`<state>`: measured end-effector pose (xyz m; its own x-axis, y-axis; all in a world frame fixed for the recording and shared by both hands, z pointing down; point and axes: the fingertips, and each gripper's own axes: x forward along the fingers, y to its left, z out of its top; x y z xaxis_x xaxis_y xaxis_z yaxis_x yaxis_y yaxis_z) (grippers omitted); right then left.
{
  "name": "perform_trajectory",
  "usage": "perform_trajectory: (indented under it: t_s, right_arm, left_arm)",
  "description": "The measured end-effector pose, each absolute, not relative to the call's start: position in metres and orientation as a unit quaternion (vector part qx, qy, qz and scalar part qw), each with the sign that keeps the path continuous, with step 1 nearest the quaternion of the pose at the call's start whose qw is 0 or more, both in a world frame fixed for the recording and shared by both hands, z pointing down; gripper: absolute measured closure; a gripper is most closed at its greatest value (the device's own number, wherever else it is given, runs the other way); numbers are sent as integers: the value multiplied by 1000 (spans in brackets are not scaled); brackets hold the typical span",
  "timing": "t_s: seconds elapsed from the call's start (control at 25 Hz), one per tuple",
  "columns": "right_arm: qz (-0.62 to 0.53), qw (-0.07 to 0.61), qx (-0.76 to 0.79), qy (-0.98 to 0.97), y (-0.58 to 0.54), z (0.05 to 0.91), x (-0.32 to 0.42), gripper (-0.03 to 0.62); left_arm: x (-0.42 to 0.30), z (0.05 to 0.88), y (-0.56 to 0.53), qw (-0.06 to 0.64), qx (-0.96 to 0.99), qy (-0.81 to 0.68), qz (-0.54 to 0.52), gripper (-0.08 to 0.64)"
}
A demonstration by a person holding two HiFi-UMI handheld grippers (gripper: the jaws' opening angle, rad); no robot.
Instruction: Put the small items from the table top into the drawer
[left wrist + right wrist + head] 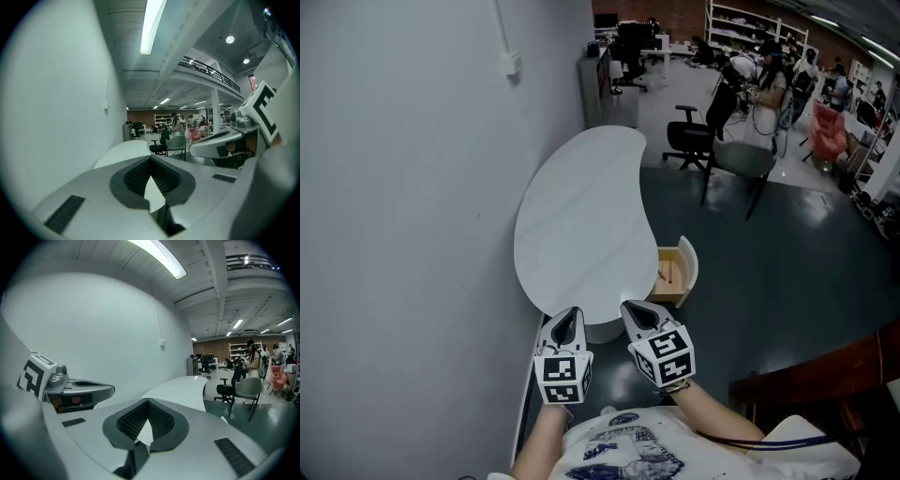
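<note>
With the table (581, 206) bare and the left gripper (569, 315) and right gripper (638, 310) closed on nothing, the open drawer (686, 264) by its right edge probably needs pushing shut next.

White kidney-shaped table top (581, 216): plain, faint grey sheen
Open light-wood drawer (671, 275): tan inside, white curved front
Pale grey shells on left gripper (571, 317) and right gripper (634, 311); black ribbed pads; cubes with black-and-white square markers
Glossy concrete floor (750, 272): dark grey-green
Smooth wall (403, 187): pale grey
Person's T-shirt (628, 448): white, blue print
Swivel office chair (689, 139): black
</note>
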<state>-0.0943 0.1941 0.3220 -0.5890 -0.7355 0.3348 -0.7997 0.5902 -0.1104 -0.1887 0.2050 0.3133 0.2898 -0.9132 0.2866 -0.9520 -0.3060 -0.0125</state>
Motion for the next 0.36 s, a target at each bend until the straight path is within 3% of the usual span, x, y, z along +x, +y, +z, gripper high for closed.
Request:
perform_trajectory:
  t_s: [0.36]
  right_arm:
    - [124, 125, 437, -882, 196, 319, -92, 571]
  left_arm:
    - [-189, 315, 204, 87, 799, -583, 122, 535]
